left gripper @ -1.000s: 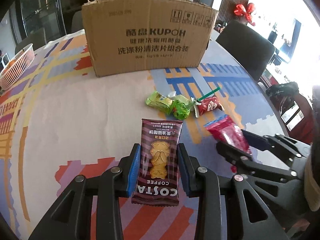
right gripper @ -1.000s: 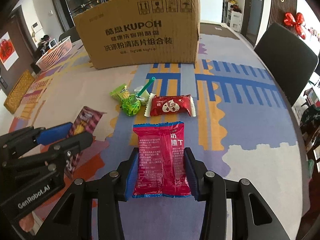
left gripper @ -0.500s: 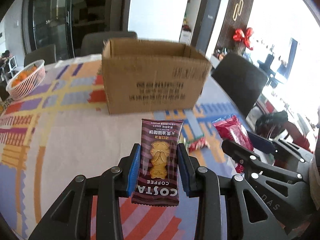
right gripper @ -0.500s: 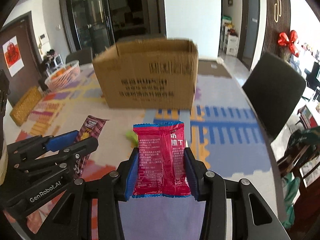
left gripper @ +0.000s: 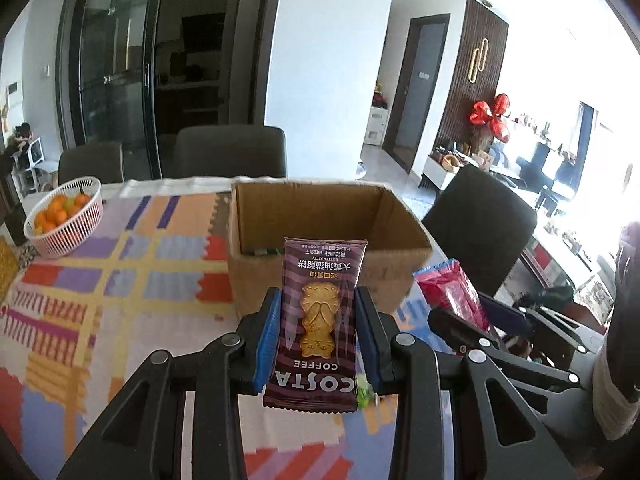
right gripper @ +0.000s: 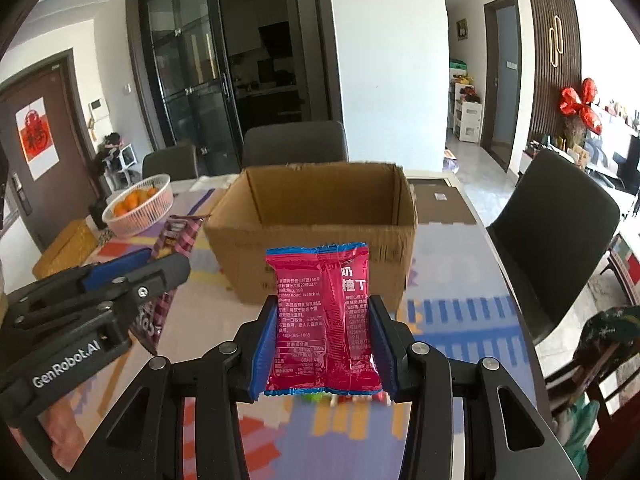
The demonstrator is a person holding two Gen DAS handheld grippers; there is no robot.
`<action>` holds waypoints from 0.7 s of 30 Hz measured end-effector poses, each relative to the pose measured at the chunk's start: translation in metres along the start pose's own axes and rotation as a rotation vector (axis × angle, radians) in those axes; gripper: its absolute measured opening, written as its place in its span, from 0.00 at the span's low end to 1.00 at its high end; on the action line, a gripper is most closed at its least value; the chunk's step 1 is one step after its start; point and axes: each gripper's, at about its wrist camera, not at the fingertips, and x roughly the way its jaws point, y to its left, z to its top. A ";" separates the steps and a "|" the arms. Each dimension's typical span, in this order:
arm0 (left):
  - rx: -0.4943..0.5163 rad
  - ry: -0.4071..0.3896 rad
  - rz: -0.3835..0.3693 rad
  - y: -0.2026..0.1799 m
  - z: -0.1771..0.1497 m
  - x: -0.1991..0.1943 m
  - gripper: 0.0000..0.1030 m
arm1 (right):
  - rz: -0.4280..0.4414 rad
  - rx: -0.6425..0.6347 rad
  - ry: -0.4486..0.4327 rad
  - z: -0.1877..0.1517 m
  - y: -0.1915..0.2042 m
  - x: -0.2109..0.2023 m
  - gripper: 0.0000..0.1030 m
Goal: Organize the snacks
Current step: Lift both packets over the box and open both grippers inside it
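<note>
My left gripper point(left gripper: 316, 300) is shut on a brown Costa biscuit packet point(left gripper: 318, 320), held upright above the table. My right gripper point(right gripper: 323, 308) is shut on a red snack bag with blue edges point(right gripper: 324, 316). Both are raised in front of an open cardboard box point(left gripper: 328, 216), also seen as the box point(right gripper: 320, 200) in the right wrist view, and I look down into it over its near wall. A small green item lies inside the box at its near left. The right gripper with the red bag point(left gripper: 452, 292) shows at the right of the left view.
A white basket of oranges point(left gripper: 64, 216) stands at the far left of the patterned tablecloth point(left gripper: 120, 272). Dark chairs point(right gripper: 556, 232) surround the table. Loose green and red sweets point(right gripper: 320, 396) lie on the table under the grippers.
Both grippers rose with their packets and tilted; the box's open top came into view, and the sweets on the table slid below the grippers.
</note>
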 end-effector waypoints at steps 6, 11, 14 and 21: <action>0.010 -0.014 0.000 0.003 0.036 0.017 0.35 | 0.001 0.010 0.002 0.036 -0.008 0.020 0.43; 0.010 0.005 0.016 0.007 0.057 0.040 0.35 | -0.006 -0.001 -0.005 0.061 -0.014 0.035 0.43; 0.011 0.019 0.023 0.010 0.067 0.054 0.35 | -0.009 -0.009 0.003 0.076 -0.016 0.047 0.43; -0.015 0.074 0.022 0.018 0.082 0.086 0.35 | -0.008 -0.002 0.042 0.099 -0.024 0.077 0.43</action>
